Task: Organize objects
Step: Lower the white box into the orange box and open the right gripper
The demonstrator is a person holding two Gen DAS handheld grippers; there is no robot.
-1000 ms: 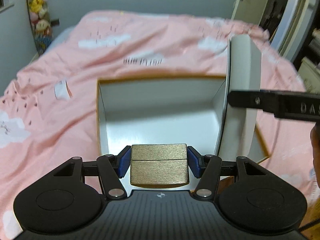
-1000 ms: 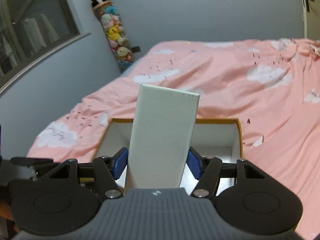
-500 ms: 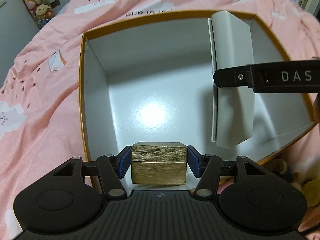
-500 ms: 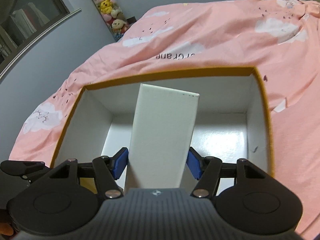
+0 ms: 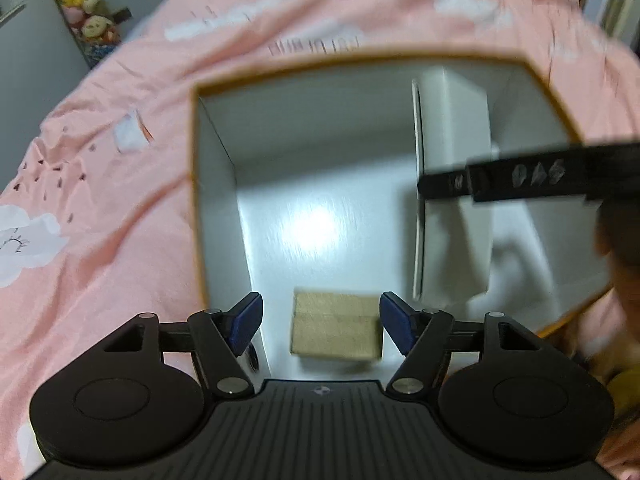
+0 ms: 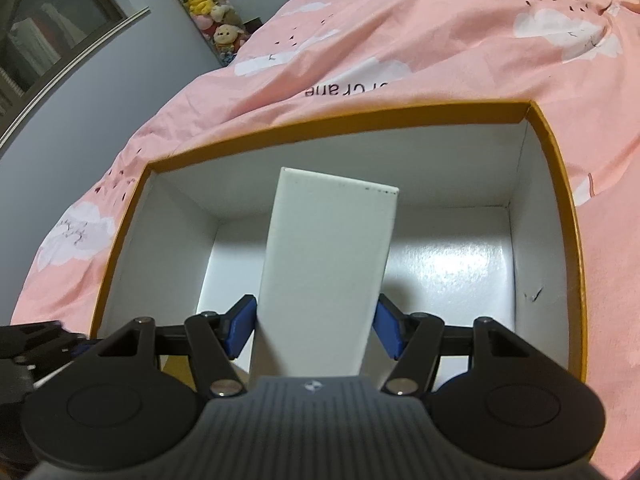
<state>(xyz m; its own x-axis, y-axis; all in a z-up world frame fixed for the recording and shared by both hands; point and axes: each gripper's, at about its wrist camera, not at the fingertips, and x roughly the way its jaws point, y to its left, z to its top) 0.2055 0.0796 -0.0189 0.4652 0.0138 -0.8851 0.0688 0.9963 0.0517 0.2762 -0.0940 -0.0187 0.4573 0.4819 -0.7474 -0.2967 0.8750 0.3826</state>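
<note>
Left gripper (image 5: pixel 321 322) jaws are opening — the gold box (image 5: pixel 336 329) sits loose between them. Right gripper (image 6: pixel 314 330) clamps the white carton (image 6: pixel 328 272) — inside the orange-rimmed box (image 6: pixel 560 168).

Two cartons (image 5: pixel 335 328) inside box (image 5: pixel 216 216)

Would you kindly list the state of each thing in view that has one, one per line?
Left claw: jaws opening, pads off the gold box between them.
Gold box: released, closed, in the storage box's near left part.
Right claw: shut on the white carton.
White carton: held tilted, closed, lowered inside the storage box.
Storage box: open, lidless, sitting on the pink duvet.
</note>
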